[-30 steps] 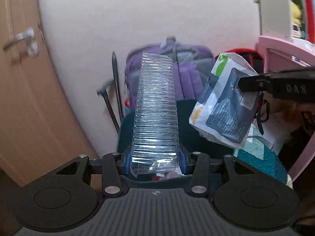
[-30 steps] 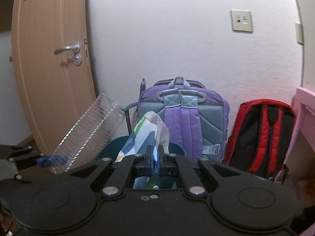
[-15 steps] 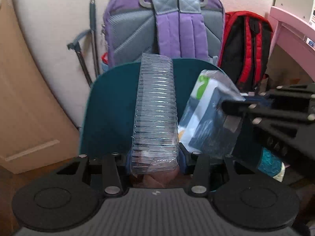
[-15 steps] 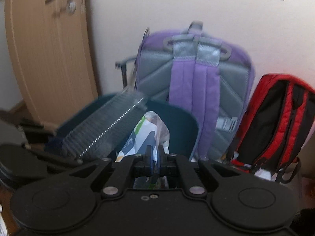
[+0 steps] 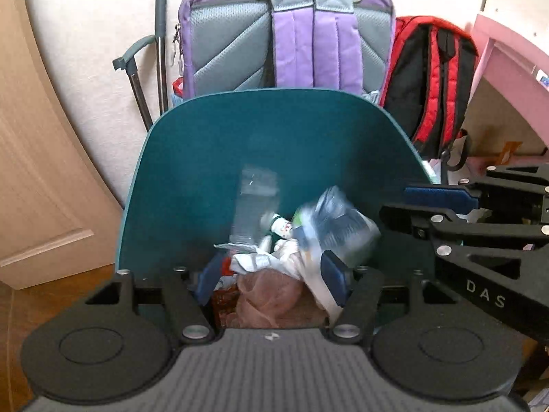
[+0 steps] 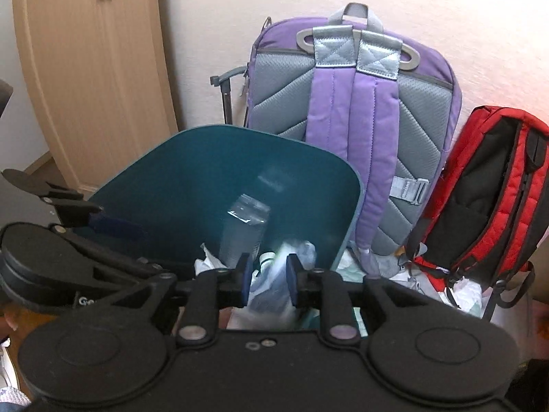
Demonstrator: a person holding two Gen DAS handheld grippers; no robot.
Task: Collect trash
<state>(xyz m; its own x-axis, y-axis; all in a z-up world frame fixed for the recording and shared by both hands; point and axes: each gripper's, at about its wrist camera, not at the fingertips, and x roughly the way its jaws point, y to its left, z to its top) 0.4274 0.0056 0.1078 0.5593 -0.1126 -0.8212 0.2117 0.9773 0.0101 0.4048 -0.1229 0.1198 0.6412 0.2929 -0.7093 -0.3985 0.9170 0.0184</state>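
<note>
The left gripper point(image 5: 271, 276) and right gripper point(image 6: 267, 279) have just been opening, jaws released. The clear plastic tray point(image 5: 255, 202) and plastic bag point(image 5: 338, 226), both blurred, sit at frame centre inside the teal bin point(image 5: 164, 185), below the purple backpack point(image 5: 291, 27).

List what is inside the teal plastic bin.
Inside the teal plastic bin: a clear ribbed plastic tray, blurred; a printed plastic wrapper; crumpled white paper; a pinkish bag. The pile covers the bottom.
</note>
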